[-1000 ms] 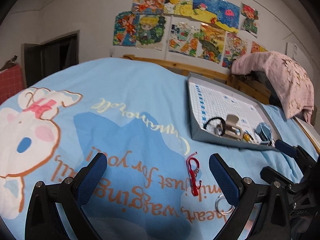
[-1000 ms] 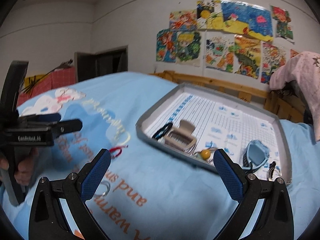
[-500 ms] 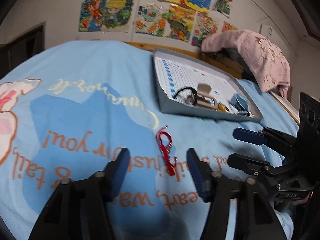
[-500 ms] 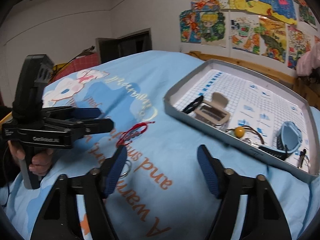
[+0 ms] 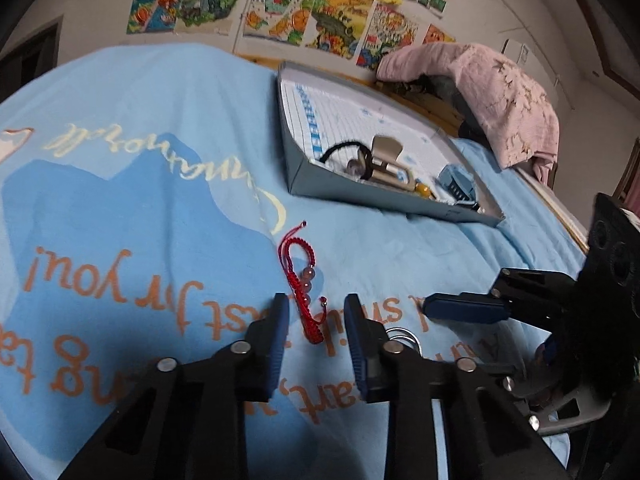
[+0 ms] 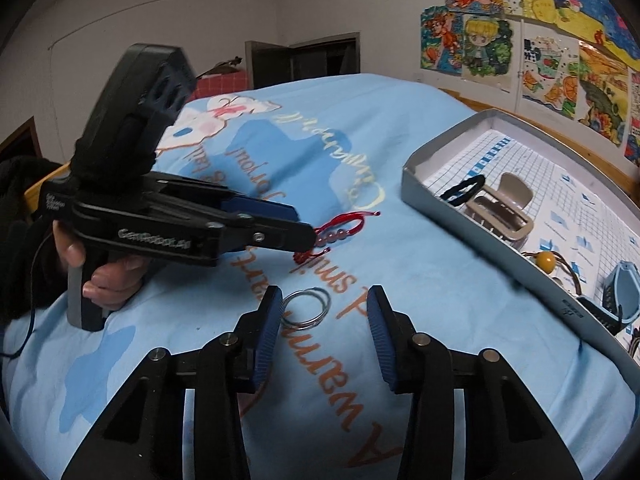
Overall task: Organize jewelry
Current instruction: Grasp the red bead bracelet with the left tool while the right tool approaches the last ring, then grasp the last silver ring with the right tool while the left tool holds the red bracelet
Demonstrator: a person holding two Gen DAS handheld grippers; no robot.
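Observation:
A red braided bracelet with beads (image 5: 299, 280) lies on the blue bedsheet; it also shows in the right wrist view (image 6: 338, 232). My left gripper (image 5: 316, 320) is open, its fingers straddling the bracelet's near end without closing on it. A pair of silver rings (image 6: 306, 307) lies on the sheet just ahead of my right gripper (image 6: 324, 316), which is open, with the rings near its left finger. The rings also show in the left wrist view (image 5: 402, 338). A grey tray (image 5: 360, 196) holds a black hair tie, a beige hair clip, a yellow bead and a blue clip.
The grey tray (image 6: 424, 196) sits at the far right on the bed. A pink blanket (image 5: 488, 92) lies beyond it over the wooden bed frame. My right gripper body (image 5: 560, 320) is close on the left gripper's right.
Both grippers have narrowed their jaws and moved down and forward. The left now straddles the red bracelet; the right has come up to the silver rings.

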